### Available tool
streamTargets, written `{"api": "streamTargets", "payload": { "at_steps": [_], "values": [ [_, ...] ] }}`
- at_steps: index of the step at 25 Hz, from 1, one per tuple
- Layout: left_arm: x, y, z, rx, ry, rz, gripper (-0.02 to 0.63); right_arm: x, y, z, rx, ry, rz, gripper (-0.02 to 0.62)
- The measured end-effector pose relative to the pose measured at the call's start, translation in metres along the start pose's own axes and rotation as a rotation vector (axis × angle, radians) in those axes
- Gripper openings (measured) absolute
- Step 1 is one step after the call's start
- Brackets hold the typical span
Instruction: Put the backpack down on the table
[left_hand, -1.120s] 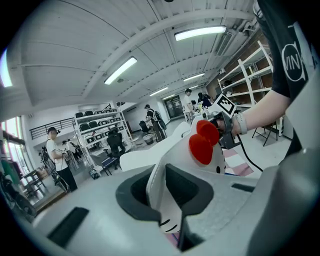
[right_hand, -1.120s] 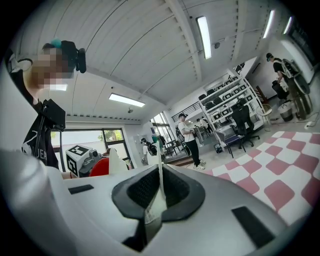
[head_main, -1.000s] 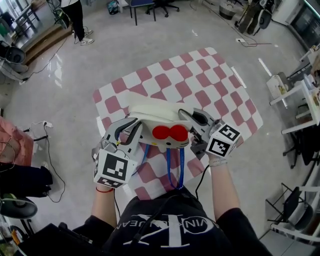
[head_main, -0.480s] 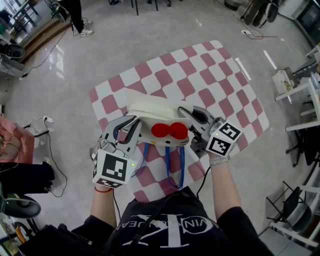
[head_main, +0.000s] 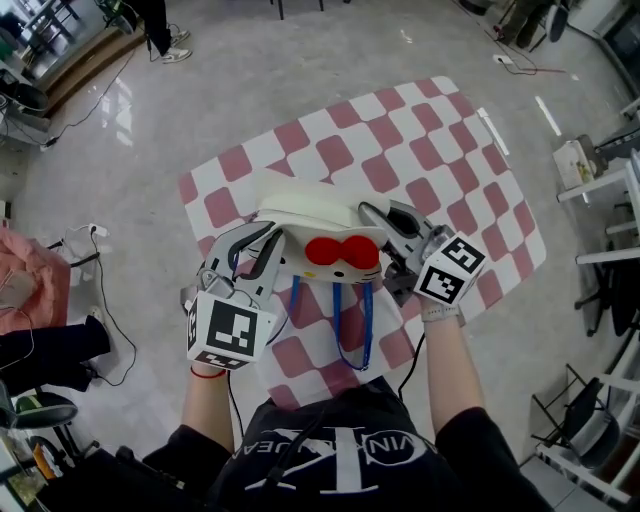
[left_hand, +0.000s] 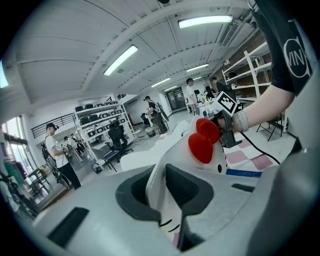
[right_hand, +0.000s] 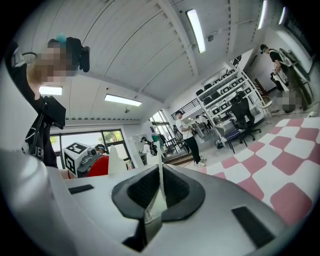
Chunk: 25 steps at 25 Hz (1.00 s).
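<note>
A white cat-face backpack (head_main: 318, 228) with a red bow (head_main: 341, 251) and blue straps (head_main: 352, 325) hangs in the air above the pink-and-white checked table (head_main: 440, 150). My left gripper (head_main: 262, 250) is shut on its left edge, and the white fabric (left_hand: 162, 192) shows pinched between the jaws in the left gripper view. My right gripper (head_main: 385, 232) is shut on the right edge, where a thin fold of the backpack (right_hand: 159, 192) stands between the jaws in the right gripper view. The bow (left_hand: 204, 141) also shows beyond the left jaws.
The checked table slants from near left to far right, with grey floor (head_main: 130, 150) all round it. A white rack (head_main: 600, 190) stands at the right, cables and bags (head_main: 40, 300) lie at the left. Several people (right_hand: 189, 135) and shelving stand in the room.
Both grippers and the backpack have shifted slightly forward and right over the table. Both grips are unchanged.
</note>
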<state>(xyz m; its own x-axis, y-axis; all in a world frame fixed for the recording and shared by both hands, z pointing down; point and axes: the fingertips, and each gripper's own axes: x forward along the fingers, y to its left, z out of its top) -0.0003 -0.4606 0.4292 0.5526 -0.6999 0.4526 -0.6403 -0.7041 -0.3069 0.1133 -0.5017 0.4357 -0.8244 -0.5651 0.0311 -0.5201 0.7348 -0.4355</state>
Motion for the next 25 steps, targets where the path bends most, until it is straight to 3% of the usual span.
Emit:
{"api": "streamTargets", "payload": {
  "at_steps": [6,25],
  "values": [
    [0.006,0.003,-0.003,0.005,-0.002,0.011,0.049,0.003,-0.004,0.002,-0.048,-0.016,-0.003,0.011],
    [-0.012,-0.023,-0.019,0.001,0.020,-0.054,0.049,-0.013,0.018,-0.012,-0.082,-0.009,-0.003,0.020]
  ]
}}
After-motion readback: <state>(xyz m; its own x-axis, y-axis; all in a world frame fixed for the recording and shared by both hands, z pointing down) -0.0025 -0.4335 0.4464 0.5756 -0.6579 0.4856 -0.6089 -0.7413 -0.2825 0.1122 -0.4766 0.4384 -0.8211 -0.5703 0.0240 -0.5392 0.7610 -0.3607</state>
